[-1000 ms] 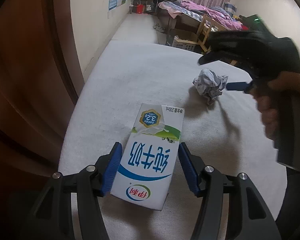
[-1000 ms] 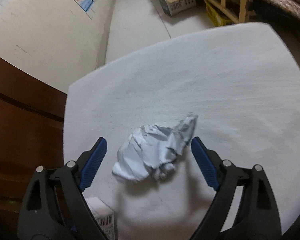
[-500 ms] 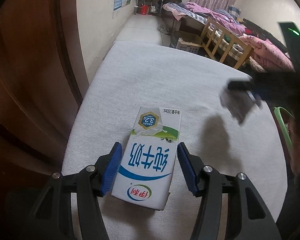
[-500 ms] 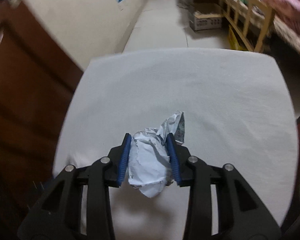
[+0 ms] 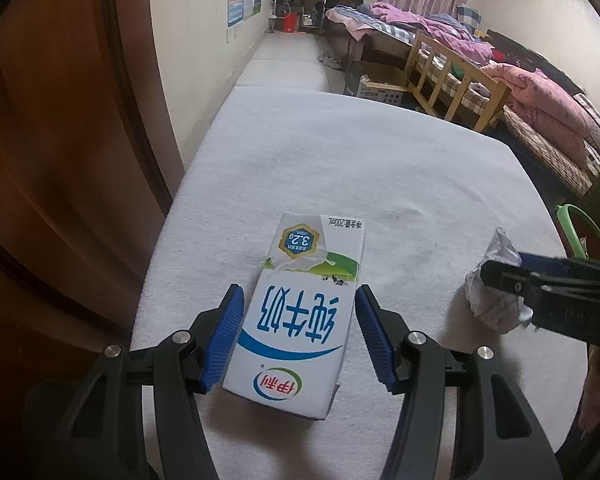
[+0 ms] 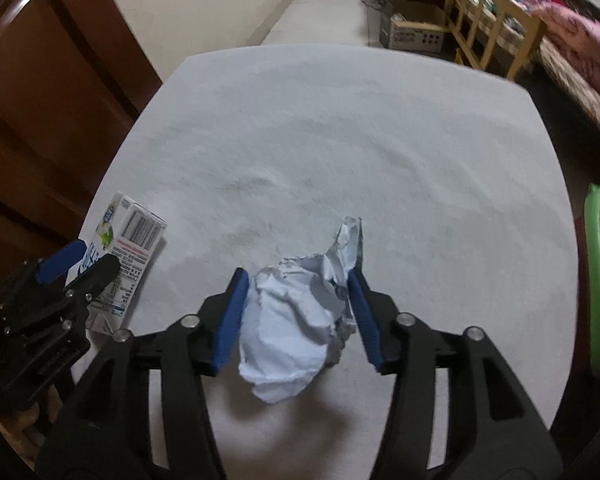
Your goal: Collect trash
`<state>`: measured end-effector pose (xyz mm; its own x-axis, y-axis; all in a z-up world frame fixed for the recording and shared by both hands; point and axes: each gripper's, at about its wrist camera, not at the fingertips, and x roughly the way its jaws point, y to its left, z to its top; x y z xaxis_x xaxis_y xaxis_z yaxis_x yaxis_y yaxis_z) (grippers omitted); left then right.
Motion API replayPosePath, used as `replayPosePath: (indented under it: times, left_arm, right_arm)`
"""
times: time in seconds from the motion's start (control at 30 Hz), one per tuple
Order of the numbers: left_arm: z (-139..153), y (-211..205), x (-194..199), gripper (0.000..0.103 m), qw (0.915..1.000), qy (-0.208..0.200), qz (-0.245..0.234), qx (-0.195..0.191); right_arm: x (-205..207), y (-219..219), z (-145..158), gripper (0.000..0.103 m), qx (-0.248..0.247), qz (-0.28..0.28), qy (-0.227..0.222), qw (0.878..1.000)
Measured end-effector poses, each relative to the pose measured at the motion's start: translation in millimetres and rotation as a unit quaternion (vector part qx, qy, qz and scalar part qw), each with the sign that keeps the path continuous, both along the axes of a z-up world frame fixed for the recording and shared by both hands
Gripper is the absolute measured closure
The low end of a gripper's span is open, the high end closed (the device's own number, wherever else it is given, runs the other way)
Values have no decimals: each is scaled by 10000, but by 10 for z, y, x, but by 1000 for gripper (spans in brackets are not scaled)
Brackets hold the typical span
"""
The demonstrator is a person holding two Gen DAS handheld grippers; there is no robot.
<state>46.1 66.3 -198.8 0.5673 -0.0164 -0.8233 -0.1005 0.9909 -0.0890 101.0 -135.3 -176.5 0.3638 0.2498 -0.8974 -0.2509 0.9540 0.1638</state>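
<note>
Lying on the worktop [image 5: 340, 152] near its left edge: milk carton [image 5: 300, 312], between the left tongs [image 5: 298, 340]. Sitting well to its right, crumpled paper [image 6: 296, 320], between the right tongs [image 6: 296, 316]. Standing off the worktop's right edge: basket [image 6: 596, 280]. Lying beyond the far edge: cardboard box [image 5: 380, 84], bed [image 5: 480, 76] behind.

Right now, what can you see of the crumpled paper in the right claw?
The crumpled paper is a loosely balled wad, white to pale grey, creased all over, with one torn flap sticking up at its far right. It sits between the blue pads of the right claw, whose jaws are opening; the pads look close against its sides, though contact is hard to confirm. It hangs above the white-covered table and casts a shadow below. The left wrist view shows it near the table's right edge.
</note>
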Motion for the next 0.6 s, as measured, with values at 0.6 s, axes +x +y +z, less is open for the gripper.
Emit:
replayPosePath:
  times: [0.6]
  left_arm:
    - [2,23,-1,49,10000,3,5,-17]
  right_arm:
    - [-156,-217,136,37,185,-428,-146,9988]
